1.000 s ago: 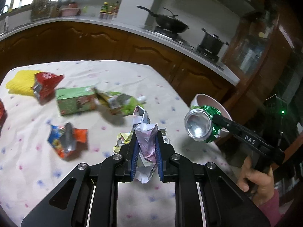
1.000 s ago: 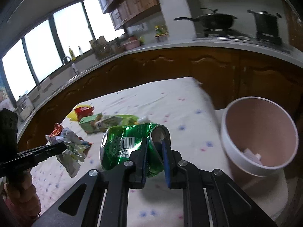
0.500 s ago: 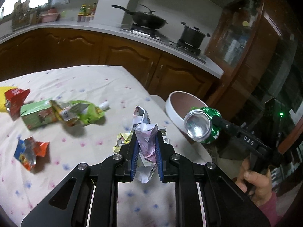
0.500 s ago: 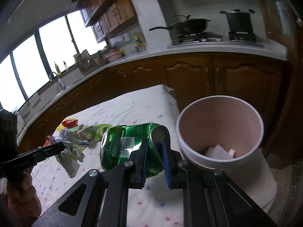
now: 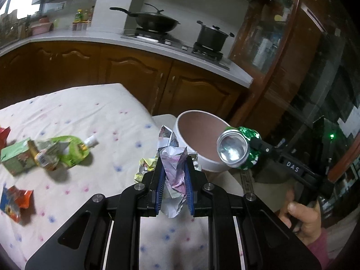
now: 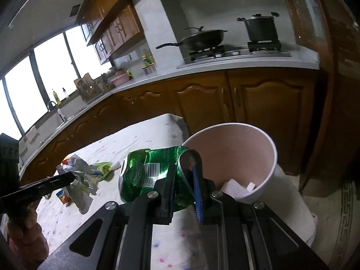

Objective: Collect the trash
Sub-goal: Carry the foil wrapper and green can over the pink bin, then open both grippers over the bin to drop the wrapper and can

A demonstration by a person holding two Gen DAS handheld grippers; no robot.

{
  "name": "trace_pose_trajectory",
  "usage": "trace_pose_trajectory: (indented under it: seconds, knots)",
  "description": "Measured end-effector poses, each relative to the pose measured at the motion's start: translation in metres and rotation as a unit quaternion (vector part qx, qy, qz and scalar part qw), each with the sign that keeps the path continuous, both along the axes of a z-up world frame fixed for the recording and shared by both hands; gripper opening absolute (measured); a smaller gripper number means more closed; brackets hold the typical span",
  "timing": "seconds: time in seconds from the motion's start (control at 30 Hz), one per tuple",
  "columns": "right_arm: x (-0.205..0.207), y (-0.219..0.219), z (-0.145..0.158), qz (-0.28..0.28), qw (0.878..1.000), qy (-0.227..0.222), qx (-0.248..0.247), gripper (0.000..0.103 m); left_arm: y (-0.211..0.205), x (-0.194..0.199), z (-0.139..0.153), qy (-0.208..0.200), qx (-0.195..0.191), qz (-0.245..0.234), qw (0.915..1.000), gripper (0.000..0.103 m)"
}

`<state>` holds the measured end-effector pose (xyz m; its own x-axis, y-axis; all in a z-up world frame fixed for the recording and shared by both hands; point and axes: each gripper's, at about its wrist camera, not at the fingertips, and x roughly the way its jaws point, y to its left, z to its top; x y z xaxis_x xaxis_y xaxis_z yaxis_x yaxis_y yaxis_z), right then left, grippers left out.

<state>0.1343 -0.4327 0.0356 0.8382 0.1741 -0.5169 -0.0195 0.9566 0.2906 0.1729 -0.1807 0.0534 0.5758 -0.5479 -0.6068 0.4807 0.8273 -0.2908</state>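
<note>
My left gripper (image 5: 172, 171) is shut on a crumpled paper wad (image 5: 174, 168), held above the table's right edge just left of the pink-lined white bin (image 5: 198, 135). My right gripper (image 6: 183, 177) is shut on a crushed green can (image 6: 153, 171) at the near rim of the bin (image 6: 265, 171). The can also shows in the left wrist view (image 5: 238, 150), over the bin's right rim. The paper wad shows in the right wrist view (image 6: 82, 180). White paper (image 6: 234, 186) lies inside the bin.
On the spotted tablecloth (image 5: 90, 117) lie a green carton (image 5: 15, 157), a green pouch (image 5: 67, 150) and an orange wrapper (image 5: 15, 200). Wooden cabinets and a counter with a wok (image 5: 155, 21) and pot stand behind. A rug (image 6: 346, 225) covers the floor at right.
Both grippers have moved right toward the bin with their loads. The can has gone from over the table to the bin's rim. The bin looks larger and nearer in both views.
</note>
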Motion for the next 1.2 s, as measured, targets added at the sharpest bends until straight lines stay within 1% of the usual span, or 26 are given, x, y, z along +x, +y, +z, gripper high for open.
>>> trace_pose_trajectory:
  seconds: [0.17,0.47,0.7,0.87,1.2]
  knots:
    - [-0.001,-0.014,0.0,-0.015,1.0,-0.001,0.002,0.014,-0.023,0.011,0.007,-0.006,-0.001,-0.018,0.9998,0.015]
    - [0.015,-0.045,0.001,-0.046,0.999,0.001,0.003,0.014,-0.066,0.037,0.013,-0.008,-0.003,-0.048,0.9988,0.015]
    - [0.029,-0.059,-0.004,-0.055,0.998,0.008,0.0,0.014,-0.097,0.059,0.005,0.006,0.0,-0.068,0.9977,0.015]
    - [0.038,-0.065,-0.007,-0.057,0.998,0.016,-0.006,0.014,-0.115,0.074,-0.002,0.014,0.005,-0.074,0.9972,0.015]
    - [0.05,-0.077,-0.018,-0.062,0.998,0.03,-0.012,0.014,-0.13,0.089,-0.022,0.034,0.017,-0.073,0.9966,0.015]
